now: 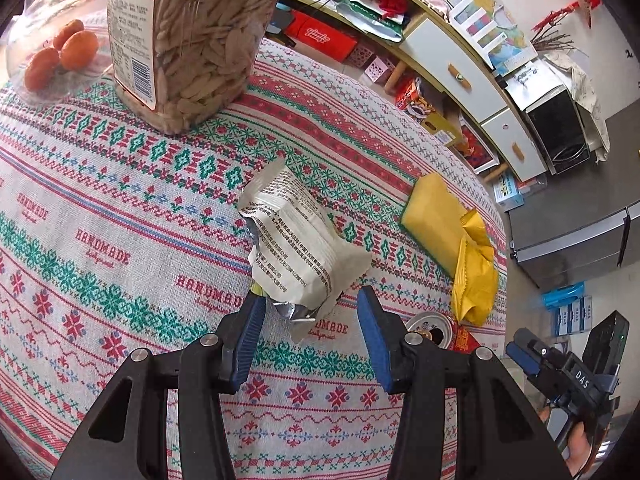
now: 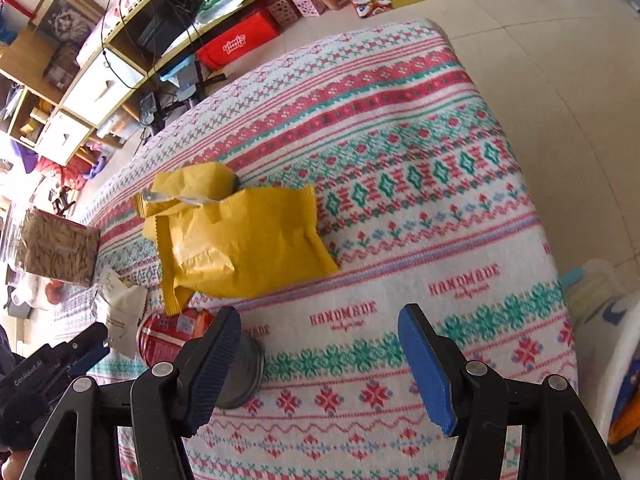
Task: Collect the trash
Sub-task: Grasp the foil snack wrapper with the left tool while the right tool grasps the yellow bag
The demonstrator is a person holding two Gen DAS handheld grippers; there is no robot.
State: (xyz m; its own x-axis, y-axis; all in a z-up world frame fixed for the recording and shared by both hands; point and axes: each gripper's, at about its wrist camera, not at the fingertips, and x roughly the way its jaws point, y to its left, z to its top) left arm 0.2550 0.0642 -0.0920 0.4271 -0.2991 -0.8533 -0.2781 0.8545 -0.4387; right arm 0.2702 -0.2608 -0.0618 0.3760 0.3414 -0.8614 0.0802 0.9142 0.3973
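A crumpled white snack wrapper [image 1: 298, 246] lies on the patterned tablecloth [image 1: 100, 248]. My left gripper [image 1: 310, 312] is open, its blue fingertips either side of the wrapper's near end. A yellow wrapper [image 1: 452, 240] lies to the right; it also shows in the right wrist view [image 2: 240, 240]. A red can [image 2: 172, 336] lies on its side, its end in the left wrist view [image 1: 430, 326]. My right gripper [image 2: 320, 344] is open and empty, above the cloth just right of the can. The white wrapper [image 2: 120, 308] sits far left there.
A clear jar of seeds [image 1: 188, 40] and a plastic bag of oranges [image 1: 60, 56] stand at the table's far side. Shelves and boxes [image 1: 440, 60] line the wall beyond. The table edge [image 2: 532, 184] drops to a tiled floor on the right.
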